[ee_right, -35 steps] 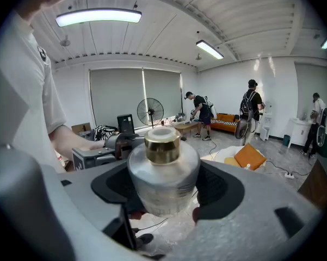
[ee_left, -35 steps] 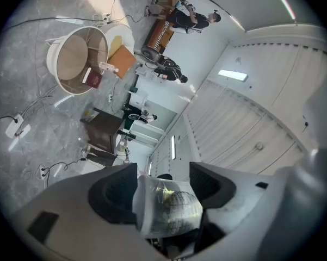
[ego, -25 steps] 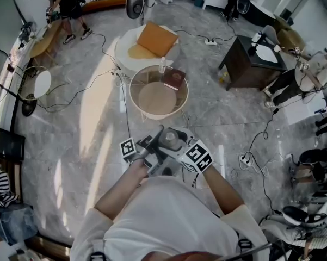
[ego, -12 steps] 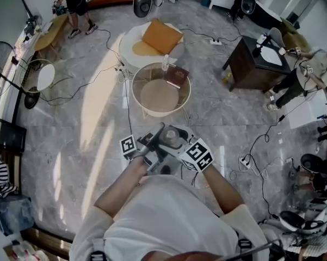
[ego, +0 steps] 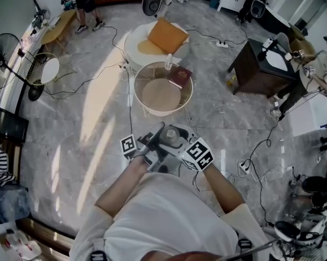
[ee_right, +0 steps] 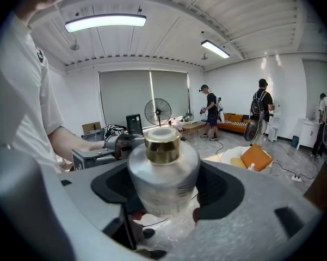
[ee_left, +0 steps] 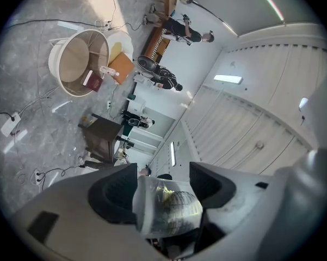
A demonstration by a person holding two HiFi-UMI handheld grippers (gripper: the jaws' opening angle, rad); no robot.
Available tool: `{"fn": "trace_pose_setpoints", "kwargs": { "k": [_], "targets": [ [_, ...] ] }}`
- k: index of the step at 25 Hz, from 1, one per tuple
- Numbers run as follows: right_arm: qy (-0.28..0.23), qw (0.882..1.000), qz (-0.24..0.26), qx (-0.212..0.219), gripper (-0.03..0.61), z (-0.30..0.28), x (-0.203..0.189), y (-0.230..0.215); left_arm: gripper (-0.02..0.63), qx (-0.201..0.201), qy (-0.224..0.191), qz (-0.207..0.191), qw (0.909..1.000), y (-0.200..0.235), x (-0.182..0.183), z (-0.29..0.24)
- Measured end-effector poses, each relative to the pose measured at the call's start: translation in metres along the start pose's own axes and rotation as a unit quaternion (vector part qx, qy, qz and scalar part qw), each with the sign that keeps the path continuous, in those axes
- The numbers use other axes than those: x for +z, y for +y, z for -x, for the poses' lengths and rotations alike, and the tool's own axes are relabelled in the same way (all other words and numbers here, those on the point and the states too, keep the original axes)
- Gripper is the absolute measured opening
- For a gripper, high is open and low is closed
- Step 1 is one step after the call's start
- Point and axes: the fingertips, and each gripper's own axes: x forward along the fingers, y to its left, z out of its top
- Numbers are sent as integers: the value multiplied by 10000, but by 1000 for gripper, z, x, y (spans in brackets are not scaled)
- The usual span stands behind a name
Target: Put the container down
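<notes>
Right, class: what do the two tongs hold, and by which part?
Both the left tongs and the right tongs clamp one silvery container by its round body, below the gold cap.

My left gripper grips a clear, silvery cylindrical container between its dark jaws; a round white-rimmed table stands well apart.

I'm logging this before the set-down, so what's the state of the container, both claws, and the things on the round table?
container: gold cap on, held upright in the air.
left claw: shut on the container.
right claw: shut on the container.
book: closed, lying flat on the round table.
small bottle: standing upright on the round table.
</notes>
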Motion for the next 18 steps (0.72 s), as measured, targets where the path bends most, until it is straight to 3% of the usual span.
{"fn": "trace_pose_setpoints", "kwargs": {
  "k": [12,18],
  "targets": [
    [9,9999,58,99,334,13,-10,-17,279,-89,-165,5,9998,12,-6,-18],
    [-1,9999,34,96,334,1,-3,-30,279,-73,-164,19,9998,8,11,-26]
  ]
}}
